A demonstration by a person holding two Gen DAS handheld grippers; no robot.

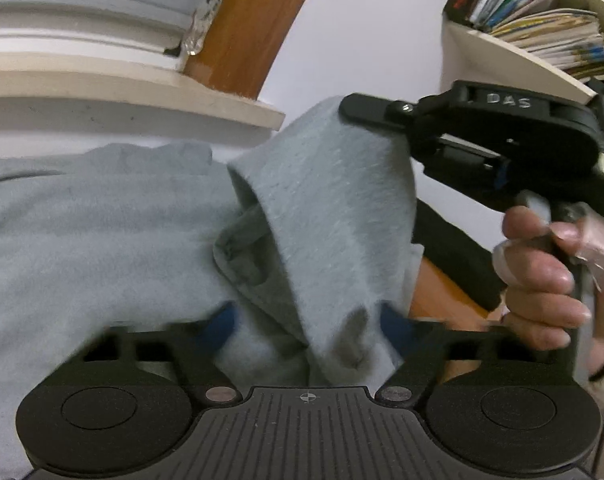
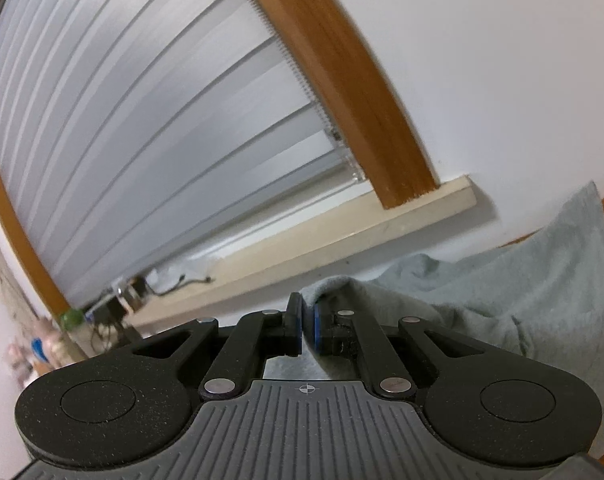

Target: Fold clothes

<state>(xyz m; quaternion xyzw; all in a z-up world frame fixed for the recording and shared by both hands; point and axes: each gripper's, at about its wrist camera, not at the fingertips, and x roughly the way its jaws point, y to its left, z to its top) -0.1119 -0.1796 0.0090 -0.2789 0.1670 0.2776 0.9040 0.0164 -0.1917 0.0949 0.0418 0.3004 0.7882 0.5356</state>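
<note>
Garment (image 1: 102, 232): pale grey-blue fleece, soft and nappy, lying in broad rumpled folds below the window sill (image 1: 134, 96). One portion is raised into a hanging peak in front of the wall, right of the sill's end.

Right claw (image 1: 366, 110): black moulded plastic, matte, with "DAS" in relief on the body. Its pads are pressed together on the top edge of the raised fleece; in the right wrist view the blue-edged pads stand nearly touching with cloth pinched between them. A hand (image 1: 542, 276) wraps the pistol handle, right of the hanging peak; two fingers carry clear tape or covers.

Left claw (image 1: 308, 320): black linkage arms, blue pads, blurred. The pads stand wide apart either side of the lower end of the hanging fold, fleece between them, not clamped.

Window sill: cream, flat-edged, lightly scuffed.

Window frame (image 2: 342, 80): varnished orange-brown wood, rising from the sill.

Blind (image 2: 142, 120): grey horizontal slats, left of the frame.

Shelf (image 1: 514, 52): cream, angular, right of the sill, holding stacked books and papers.
</note>
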